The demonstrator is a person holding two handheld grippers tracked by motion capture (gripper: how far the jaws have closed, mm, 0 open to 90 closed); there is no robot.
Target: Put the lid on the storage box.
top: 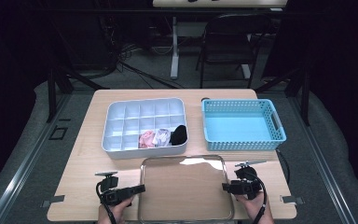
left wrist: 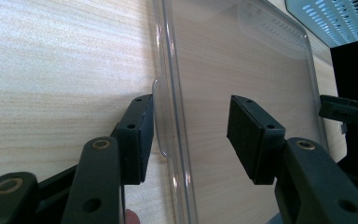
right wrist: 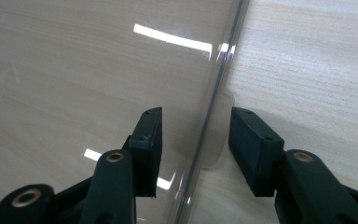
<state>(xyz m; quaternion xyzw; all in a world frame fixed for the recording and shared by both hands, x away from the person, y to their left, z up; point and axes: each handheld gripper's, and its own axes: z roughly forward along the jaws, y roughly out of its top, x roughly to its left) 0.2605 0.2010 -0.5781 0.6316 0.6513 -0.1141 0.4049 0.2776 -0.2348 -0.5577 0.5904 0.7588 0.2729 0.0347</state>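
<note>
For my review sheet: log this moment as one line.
left gripper: open, astride clear lid left tab | right gripper: open, astride right tab | lid: flat on table

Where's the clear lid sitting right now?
High view: the clear lid lies flat at the table's near edge, between both grippers, just before the white divided organizer.

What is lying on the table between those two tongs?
A clear plastic lid spans the gap in the high view; the left tongs and right tongs each straddle one of its side edges.
</note>
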